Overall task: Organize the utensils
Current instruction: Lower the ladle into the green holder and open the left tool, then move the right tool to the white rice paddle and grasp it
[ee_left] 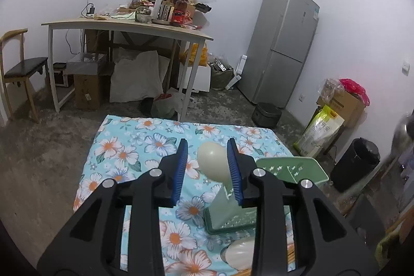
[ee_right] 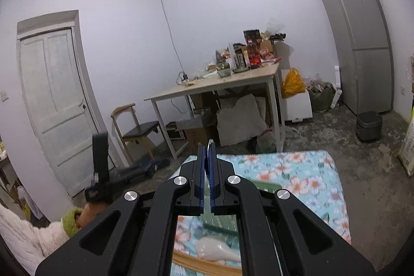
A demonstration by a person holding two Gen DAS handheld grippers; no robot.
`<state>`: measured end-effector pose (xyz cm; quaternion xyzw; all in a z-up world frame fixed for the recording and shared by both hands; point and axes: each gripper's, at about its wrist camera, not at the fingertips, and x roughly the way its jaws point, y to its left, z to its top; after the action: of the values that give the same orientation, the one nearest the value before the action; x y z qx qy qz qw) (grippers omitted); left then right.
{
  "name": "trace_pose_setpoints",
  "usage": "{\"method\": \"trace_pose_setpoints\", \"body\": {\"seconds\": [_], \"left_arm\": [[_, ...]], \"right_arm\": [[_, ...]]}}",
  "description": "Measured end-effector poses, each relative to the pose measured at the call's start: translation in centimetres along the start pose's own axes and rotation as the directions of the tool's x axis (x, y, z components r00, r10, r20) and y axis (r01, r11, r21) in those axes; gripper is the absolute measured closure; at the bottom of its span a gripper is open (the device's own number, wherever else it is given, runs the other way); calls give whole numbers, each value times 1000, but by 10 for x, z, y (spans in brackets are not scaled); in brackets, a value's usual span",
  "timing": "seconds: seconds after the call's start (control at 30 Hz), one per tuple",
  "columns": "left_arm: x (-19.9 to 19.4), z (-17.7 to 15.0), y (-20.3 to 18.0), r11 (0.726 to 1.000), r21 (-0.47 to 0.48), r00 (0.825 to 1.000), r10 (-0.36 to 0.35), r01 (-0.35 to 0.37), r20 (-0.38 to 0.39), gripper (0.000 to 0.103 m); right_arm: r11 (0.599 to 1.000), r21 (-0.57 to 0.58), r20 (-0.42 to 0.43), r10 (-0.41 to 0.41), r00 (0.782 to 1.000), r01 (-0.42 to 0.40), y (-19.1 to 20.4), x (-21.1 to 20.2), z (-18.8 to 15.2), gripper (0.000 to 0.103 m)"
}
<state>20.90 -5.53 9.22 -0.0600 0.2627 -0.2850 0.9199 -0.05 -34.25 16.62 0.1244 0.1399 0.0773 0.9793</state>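
Black left gripper (ee_left: 207, 167) stands partly open over the floral cloth (ee_left: 145, 146), nothing pinched; a pale spoon (ee_left: 213, 159) sits beyond its pads. Right gripper (ee_right: 207, 172) is clamped on a thin metal utensil (ee_right: 208, 146).

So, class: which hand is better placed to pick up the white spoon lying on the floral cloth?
Left. The left gripper stands open near the white spoon; the right gripper is shut on a metal utensil.

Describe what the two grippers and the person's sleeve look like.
Both grippers, left and right, have black plastic frames with silver round bolts and ribbed blue pads on the fingers. The person's sleeve is fluffy white with a green cuff.
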Motion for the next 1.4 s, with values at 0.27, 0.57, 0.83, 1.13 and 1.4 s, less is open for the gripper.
{"method": "trace_pose_setpoints", "body": {"seconds": [0.27, 0.57, 0.83, 1.13, 1.4], "left_arm": [[-19, -35, 10, 999, -18, 999, -28, 28, -19, 61], [-24, -69, 3, 999, 14, 998, -33, 33, -49, 54], [-15, -90, 4, 999, -20, 993, -49, 48, -105, 53], [-11, -98, 9, 998, -52, 989, -53, 47, -137, 52], [-15, -101, 11, 997, -61, 990, -46, 38, -131, 52]], "right_arm": [[999, -7, 54, 49, 997, -49, -6, 16, 31, 100], [999, -13, -34, 39, 999, -40, -24, 76, 14, 100], [996, -54, -188, -80, 979, 71, -44, 124, -37, 99], [987, -82, -196, -155, 968, 141, -46, 104, -47, 63], [982, -124, -88, -157, 984, 145, -16, 50, -35, 59]]}}
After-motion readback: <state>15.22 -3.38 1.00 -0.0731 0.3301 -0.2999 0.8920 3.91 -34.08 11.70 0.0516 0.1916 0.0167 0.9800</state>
